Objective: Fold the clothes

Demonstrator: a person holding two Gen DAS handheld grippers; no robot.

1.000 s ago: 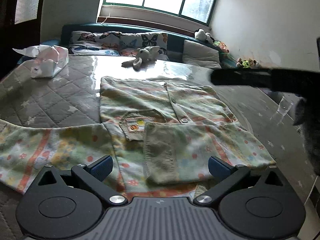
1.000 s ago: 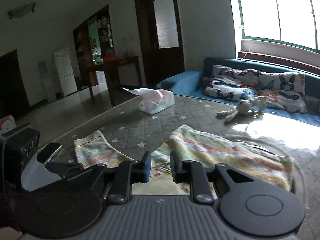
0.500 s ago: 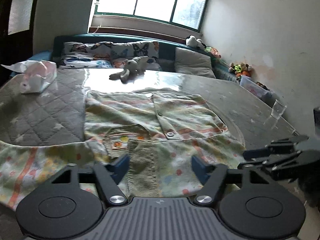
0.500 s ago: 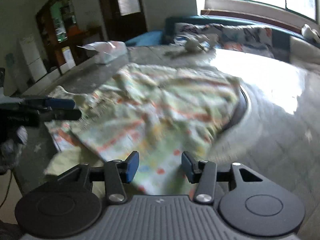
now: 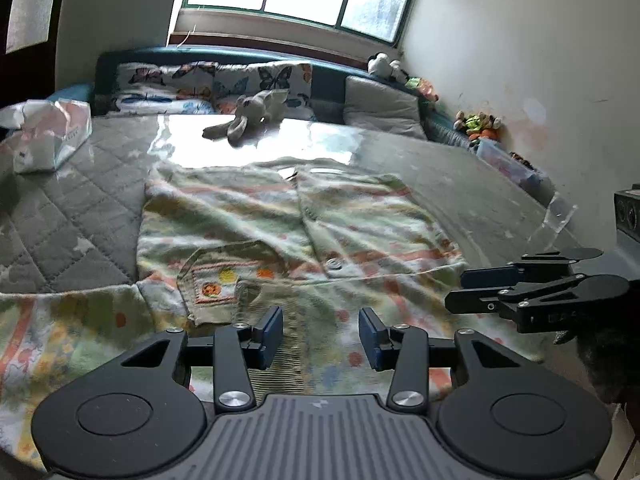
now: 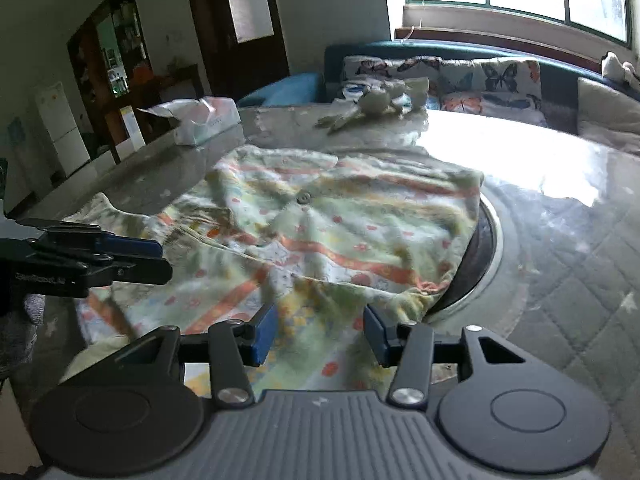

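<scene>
A pale green patterned cardigan (image 5: 288,232) with orange stripes, buttons and a chest pocket lies flat on the quilted table, one sleeve folded across its lower part. My left gripper (image 5: 319,338) hovers open just above the near hem, nothing between its blue pads. The right gripper (image 5: 472,288) reaches in from the right, low over the hem. In the right wrist view the cardigan (image 6: 320,232) spreads ahead, my right gripper (image 6: 318,332) is open over its near edge, and the left gripper (image 6: 156,258) comes in from the left.
A tissue box (image 5: 52,136) sits far left and a grey plush rabbit (image 5: 252,114) at the far edge. A clear cup (image 5: 560,216) stands near the right edge. A round metal ring (image 6: 490,248) is set in the table (image 6: 580,280) under the cardigan.
Both grippers dropped lower and closer to the cardigan's near hem. The left jaws have narrowed while staying open; the right gripper opened from shut and swung round over the cloth.
</scene>
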